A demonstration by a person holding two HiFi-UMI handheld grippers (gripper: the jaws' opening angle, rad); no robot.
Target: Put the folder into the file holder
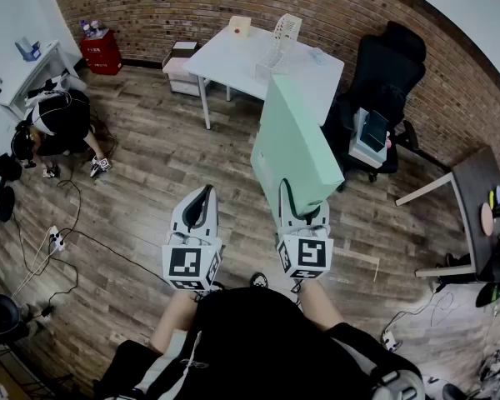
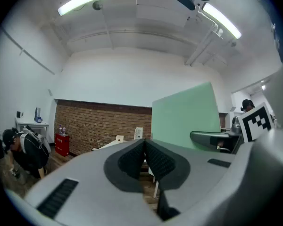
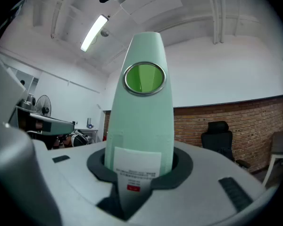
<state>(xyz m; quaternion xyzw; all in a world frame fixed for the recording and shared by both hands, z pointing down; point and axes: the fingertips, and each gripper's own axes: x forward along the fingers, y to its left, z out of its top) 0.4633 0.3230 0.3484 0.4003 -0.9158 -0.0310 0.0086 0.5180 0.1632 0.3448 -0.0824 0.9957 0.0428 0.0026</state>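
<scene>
A mint-green box folder [image 1: 293, 147] stands upright in my right gripper [image 1: 302, 213], which is shut on its spine end. In the right gripper view the folder's spine [image 3: 140, 121] fills the middle, with a round finger hole and a white label, and the dark pads hug both its sides. The folder also shows as a green slab [image 2: 187, 113] in the left gripper view. My left gripper [image 1: 198, 211] is held beside it, shut with nothing between its pads [image 2: 145, 160]. A white wire file holder [image 1: 285, 30] stands on the white table [image 1: 233, 61] ahead.
A black office chair [image 1: 382, 73] with items on its seat stands right of the table. A person [image 1: 57, 119] crouches on the wooden floor at the left, near cables. A red box [image 1: 101, 51] sits by the brick wall. A dark table [image 1: 477, 192] is at the right.
</scene>
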